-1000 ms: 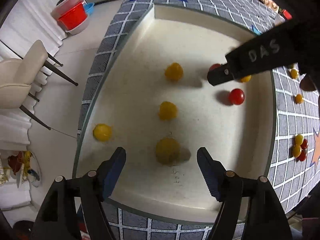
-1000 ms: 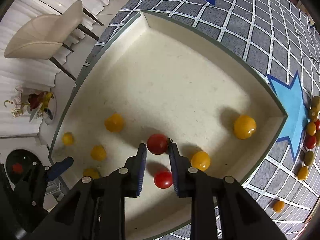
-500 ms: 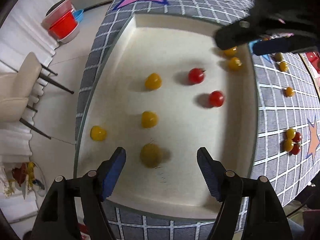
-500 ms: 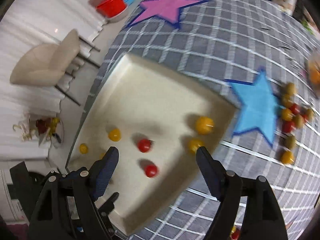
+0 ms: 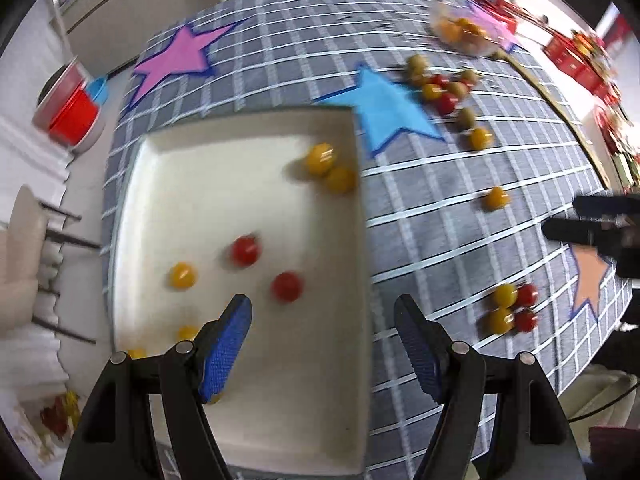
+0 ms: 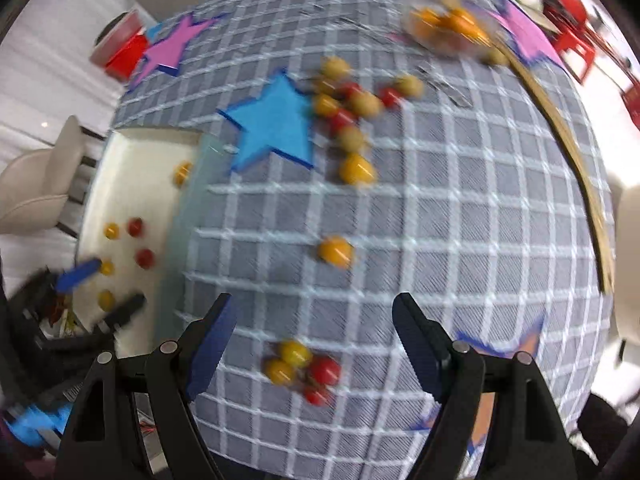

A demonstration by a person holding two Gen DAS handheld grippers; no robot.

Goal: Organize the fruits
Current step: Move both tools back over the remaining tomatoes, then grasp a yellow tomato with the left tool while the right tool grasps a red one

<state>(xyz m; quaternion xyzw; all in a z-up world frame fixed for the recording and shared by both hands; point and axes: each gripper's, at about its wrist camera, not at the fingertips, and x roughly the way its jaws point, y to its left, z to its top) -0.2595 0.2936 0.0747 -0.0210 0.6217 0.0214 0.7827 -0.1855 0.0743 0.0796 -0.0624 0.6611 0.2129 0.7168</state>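
Table (image 5: 460,216) covered with grey checked cloth. Pale floor (image 5: 24,152) at left, cream chair (image 5: 22,264) with dark legs, white pleated curtain (image 6: 44,60), red bucket (image 5: 74,114) on floor. Bright light.

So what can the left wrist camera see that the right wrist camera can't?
Only the left wrist view shows the whole cream tray floor, with both yellow fruits in its far corner. Only the right wrist view shows the left gripper from outside, over the tray. Both share the blue star, the lone yellow fruit on the cloth and the cluster of four.
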